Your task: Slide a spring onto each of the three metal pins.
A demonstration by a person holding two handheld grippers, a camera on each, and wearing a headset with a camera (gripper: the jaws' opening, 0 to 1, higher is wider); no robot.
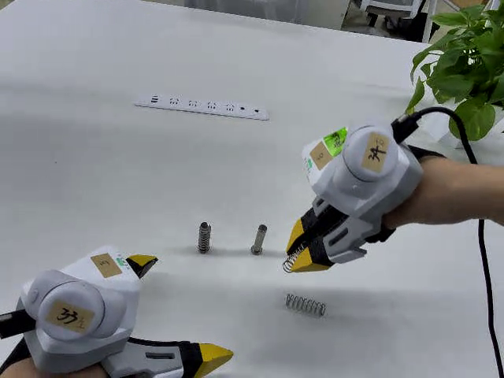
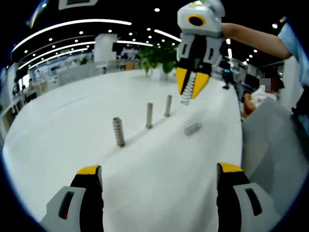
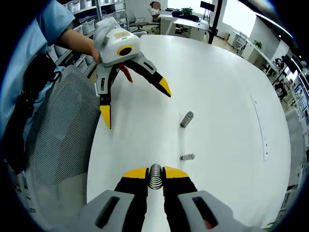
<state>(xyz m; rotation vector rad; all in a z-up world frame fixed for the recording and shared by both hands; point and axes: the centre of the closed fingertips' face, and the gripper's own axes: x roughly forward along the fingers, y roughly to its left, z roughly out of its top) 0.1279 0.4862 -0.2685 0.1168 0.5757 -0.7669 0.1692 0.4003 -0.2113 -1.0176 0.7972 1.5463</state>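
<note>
The right gripper [image 1: 300, 258] pinched a spring [image 1: 290, 263] in its jaws, up in the air near the end pin [image 2: 168, 105]. A loose spring [image 1: 305, 305] lay on the worktop [image 1: 118, 173] close by. The left gripper [image 1: 181, 309] sat well apart, jaws spread wide, holding nothing.
</note>
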